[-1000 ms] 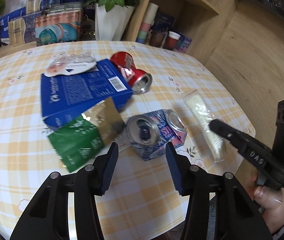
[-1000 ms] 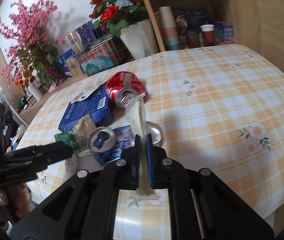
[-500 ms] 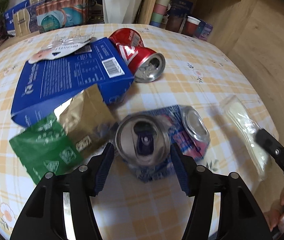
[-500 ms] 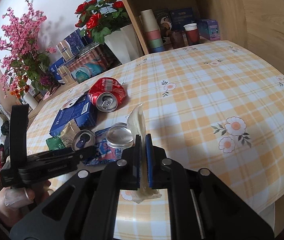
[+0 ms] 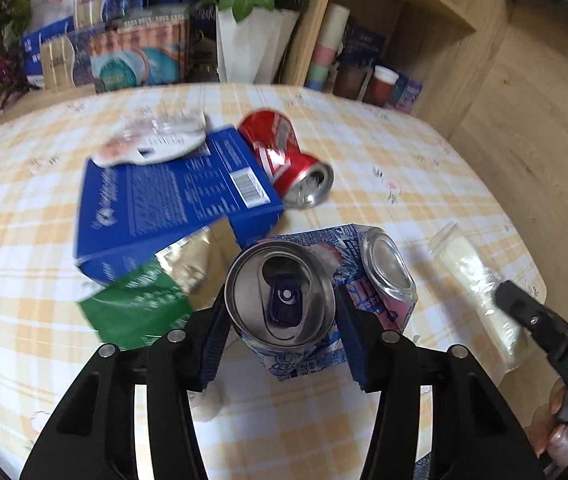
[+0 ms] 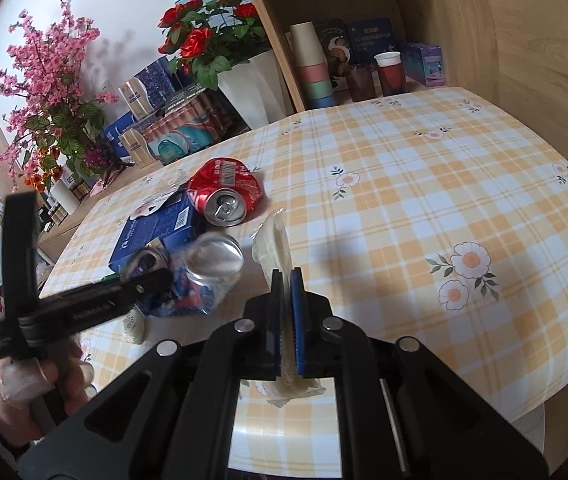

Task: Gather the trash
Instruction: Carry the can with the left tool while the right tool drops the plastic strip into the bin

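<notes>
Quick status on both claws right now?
Left claw: closing, pads pressing on the crushed blue can.
Right claw: shut on the clear plastic wrapper.

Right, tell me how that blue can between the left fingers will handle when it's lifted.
The blue can is crumpled and folded, so it probably gives further under a squeeze. Its tab is open, so it is likely empty and light. The left gripper is closing on its round top end, which could slip or twist between the fingers.
</notes>
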Demonstrator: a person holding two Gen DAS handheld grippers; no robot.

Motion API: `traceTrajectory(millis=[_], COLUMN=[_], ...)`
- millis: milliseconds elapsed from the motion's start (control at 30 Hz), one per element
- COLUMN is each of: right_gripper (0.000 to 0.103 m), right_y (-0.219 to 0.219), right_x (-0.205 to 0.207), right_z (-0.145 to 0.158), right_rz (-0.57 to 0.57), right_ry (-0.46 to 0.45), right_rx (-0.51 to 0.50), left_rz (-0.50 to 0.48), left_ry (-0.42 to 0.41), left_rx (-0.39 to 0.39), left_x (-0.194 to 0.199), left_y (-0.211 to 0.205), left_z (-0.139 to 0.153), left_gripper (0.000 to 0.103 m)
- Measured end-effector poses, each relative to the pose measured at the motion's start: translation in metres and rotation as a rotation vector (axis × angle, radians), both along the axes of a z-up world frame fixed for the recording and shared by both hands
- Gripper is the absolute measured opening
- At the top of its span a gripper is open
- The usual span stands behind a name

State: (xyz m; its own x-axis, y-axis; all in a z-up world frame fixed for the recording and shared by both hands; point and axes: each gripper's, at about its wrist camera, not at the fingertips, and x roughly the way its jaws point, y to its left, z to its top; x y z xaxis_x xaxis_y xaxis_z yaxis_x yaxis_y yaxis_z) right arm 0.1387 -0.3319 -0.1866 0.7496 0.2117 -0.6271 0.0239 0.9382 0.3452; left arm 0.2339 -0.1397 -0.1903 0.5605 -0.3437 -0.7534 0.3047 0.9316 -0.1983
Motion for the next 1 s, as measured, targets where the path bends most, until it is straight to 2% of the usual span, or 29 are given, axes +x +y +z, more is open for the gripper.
traceTrajectory(millis=[367,633,1000], right_gripper=[0.008,0.008,0.008], right_y=[0.022,0.042,0.089], right_x=[-0.012,-0.021,-0.05], right_z=[0.021,0.041,0.072], right_rz=[0.031,0.07,0.183], right_ry=[-0.029,-0.066,-0.138], right_rx=[-0.026,-0.033,-0.06], left_rz=[0.027,0.083,0.171], left_ry=[-0.109,-0.182,-0.29], left_rx=[-0.005,-0.012,-0.018], left_x=[-0.03,-0.059,-0.13], left_y=[0.028,0.07,0.14], left_z=[0.04,0.069,0.112], left_gripper=[0.049,0.049,0.049])
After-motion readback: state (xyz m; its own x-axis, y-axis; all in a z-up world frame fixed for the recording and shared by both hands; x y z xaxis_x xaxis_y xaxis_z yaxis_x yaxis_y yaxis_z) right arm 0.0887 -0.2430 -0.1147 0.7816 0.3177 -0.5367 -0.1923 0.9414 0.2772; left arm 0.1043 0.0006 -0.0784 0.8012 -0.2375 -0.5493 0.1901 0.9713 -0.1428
